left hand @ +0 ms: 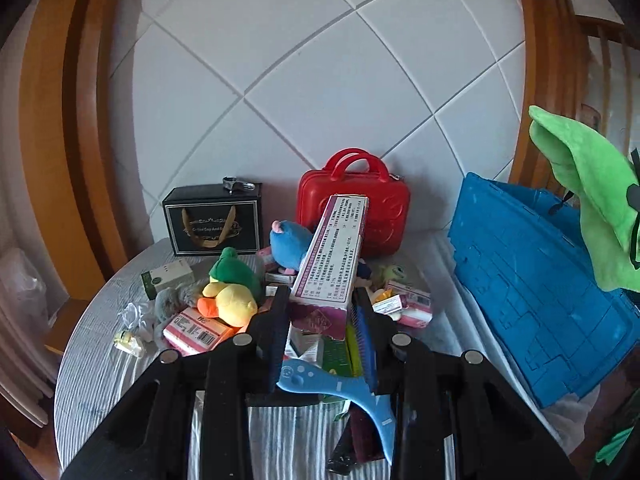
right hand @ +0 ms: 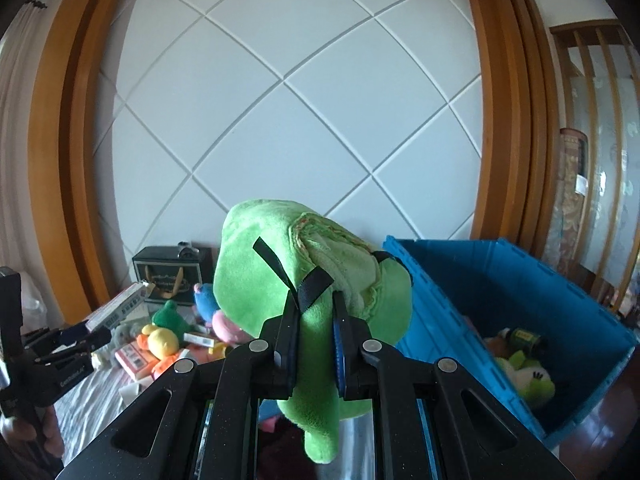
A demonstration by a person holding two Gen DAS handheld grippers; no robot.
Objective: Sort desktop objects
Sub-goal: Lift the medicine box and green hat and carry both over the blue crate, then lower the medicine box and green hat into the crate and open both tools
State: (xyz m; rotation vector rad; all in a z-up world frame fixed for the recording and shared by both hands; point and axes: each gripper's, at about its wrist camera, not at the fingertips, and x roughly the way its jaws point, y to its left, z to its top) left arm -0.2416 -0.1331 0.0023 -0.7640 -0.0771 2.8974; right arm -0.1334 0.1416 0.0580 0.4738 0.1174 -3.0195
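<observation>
My left gripper (left hand: 320,300) is shut on a long purple-and-white carton (left hand: 334,252) and holds it lifted above the cluttered table, pointing toward the red case. It also shows at the left of the right wrist view (right hand: 86,332), with the carton (right hand: 120,304) in it. My right gripper (right hand: 316,320) is shut on a green plush toy (right hand: 312,280) with a black ribbon, held up in the air left of the blue crate (right hand: 460,320). The plush also shows in the left wrist view (left hand: 588,200), above the crate (left hand: 540,280).
On the striped tablecloth (left hand: 120,380) lie a yellow duck plush (left hand: 232,300), a blue plush (left hand: 290,244), pink boxes (left hand: 196,330), a blue comb (left hand: 360,396), a red case (left hand: 360,208) and a black gift box (left hand: 214,220). The crate holds plush toys (right hand: 528,380) and a bottle.
</observation>
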